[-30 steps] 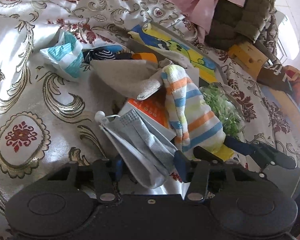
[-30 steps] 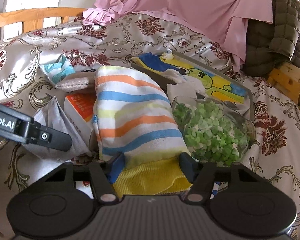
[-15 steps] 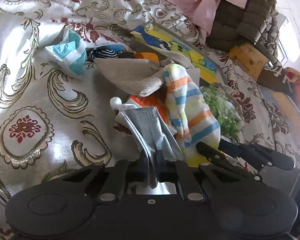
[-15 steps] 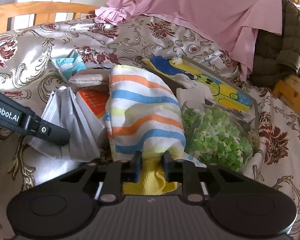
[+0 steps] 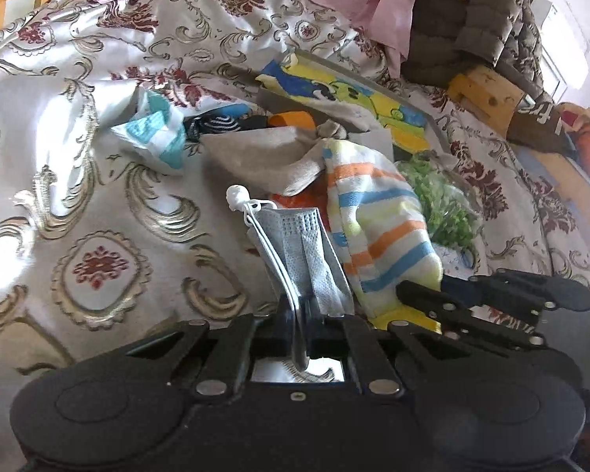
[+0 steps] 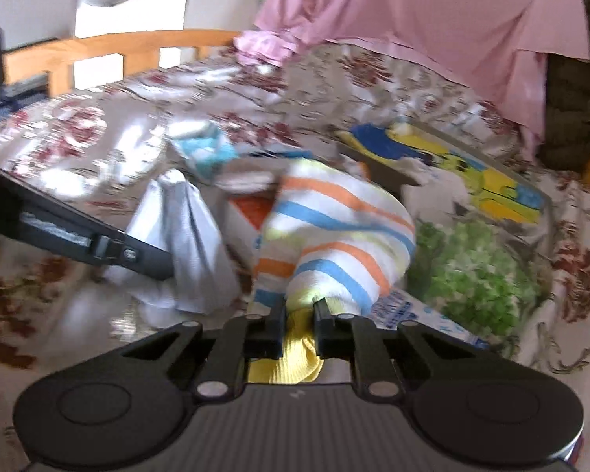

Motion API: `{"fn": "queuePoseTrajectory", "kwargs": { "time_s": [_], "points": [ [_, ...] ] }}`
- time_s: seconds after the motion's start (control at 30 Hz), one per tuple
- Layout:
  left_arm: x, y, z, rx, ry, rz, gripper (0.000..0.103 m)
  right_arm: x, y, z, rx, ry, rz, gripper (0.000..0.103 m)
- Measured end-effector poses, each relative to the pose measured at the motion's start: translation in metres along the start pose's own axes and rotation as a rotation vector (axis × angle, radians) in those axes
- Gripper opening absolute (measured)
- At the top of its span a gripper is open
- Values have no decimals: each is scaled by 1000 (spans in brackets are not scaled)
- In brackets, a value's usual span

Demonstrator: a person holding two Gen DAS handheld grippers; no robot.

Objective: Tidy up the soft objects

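My left gripper [image 5: 301, 314] is shut on a grey face mask [image 5: 306, 251] and holds it up off the patterned bedspread [image 5: 90, 204]. The mask also shows in the right wrist view [image 6: 185, 236]. My right gripper [image 6: 299, 310] is shut on a striped towel [image 6: 334, 236] with orange, blue and yellow bands; its yellow edge [image 6: 291, 358] lies between the fingers. The towel also shows in the left wrist view [image 5: 377, 228], with the right gripper [image 5: 491, 295] at its near end.
A beige cloth [image 5: 263, 153], a teal-and-white packet [image 5: 153, 133], dark striped socks [image 5: 220, 124], an orange box [image 5: 306, 200], a bag of green bits [image 6: 476, 275] and a cartoon tray [image 6: 464, 169] lie behind. Pink sheet [image 6: 413, 19] and olive quilt [image 5: 472, 15] at the back.
Both grippers closed, the left on the mask and the right on the towel, and both have since lifted their cloth up and back. The right view is now blurred from motion.
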State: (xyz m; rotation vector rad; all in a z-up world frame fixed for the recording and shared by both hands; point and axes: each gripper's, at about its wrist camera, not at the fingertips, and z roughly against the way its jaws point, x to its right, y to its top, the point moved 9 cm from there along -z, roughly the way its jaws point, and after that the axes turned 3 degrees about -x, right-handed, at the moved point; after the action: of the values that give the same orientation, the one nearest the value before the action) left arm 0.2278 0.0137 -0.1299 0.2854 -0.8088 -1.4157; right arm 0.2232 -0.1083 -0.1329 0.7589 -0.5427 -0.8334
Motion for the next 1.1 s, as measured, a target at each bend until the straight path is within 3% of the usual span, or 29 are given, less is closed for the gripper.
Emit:
{"fn": "queuePoseTrajectory", "kwargs": {
  "time_s": [0.27,0.43,0.53,0.7,1.1],
  "points": [
    [-13,-8,3,-17,6,-20,6,12,3,-2,-10,-6,-97,19],
    [-11,-4,-4,-16,-14,-5,12,24,2,-9,-22,6,-185,54],
    [-11,0,-7,-12,-22,12,17,25,3,-14,-18,-8,-183,65],
    [-11,5,-16,-13,-34,45,21,23,3,-24,-34,-15,-171,70],
    [-4,22,-27,4,-84,122,51,14,-1,-32,-45,-102,-41,73]
  ]
}}
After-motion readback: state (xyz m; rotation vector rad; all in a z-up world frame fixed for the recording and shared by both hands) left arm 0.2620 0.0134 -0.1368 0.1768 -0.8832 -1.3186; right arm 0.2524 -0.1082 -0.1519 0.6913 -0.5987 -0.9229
